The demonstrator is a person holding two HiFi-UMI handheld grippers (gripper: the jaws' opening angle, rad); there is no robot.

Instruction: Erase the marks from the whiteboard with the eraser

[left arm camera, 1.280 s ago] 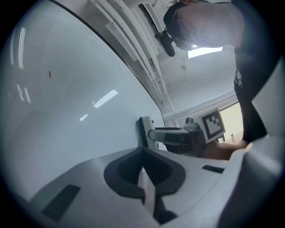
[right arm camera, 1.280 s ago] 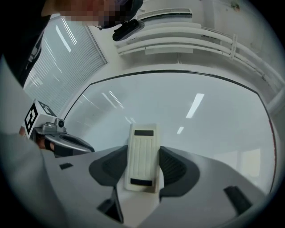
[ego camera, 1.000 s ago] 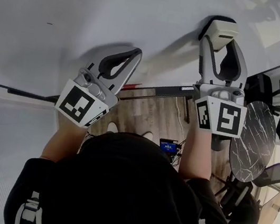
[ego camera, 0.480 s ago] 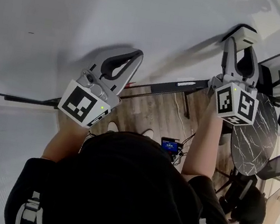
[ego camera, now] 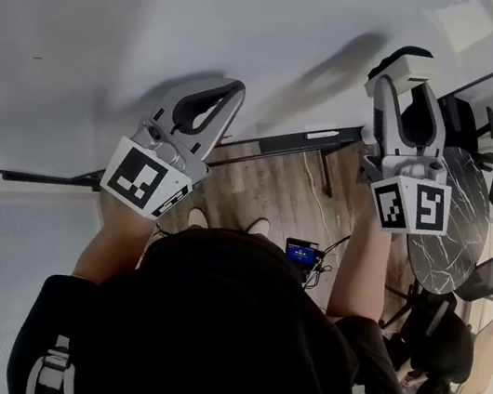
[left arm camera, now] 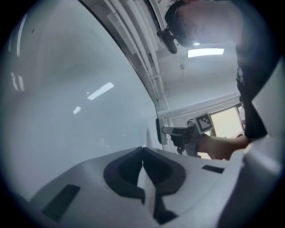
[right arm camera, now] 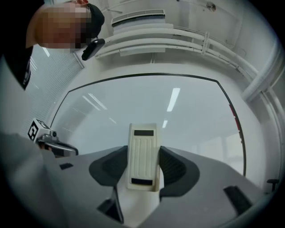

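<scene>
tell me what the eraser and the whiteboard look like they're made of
The eraser: likely moulded plastic, cream and matte; its back shows fine parallel ribs and crisp edges. The whiteboard: a hard, glossy white sheet, since it mirrors bright streaks sharply; whether coated metal or glass, the look leaves open.

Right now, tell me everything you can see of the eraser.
The eraser is a cream plastic block with a ribbed back and two dark slots. It is held lengthwise, clamped at its sides by the right hand-held gripper. Its dark pad faces the whiteboard; contact can't be confirmed.
</scene>
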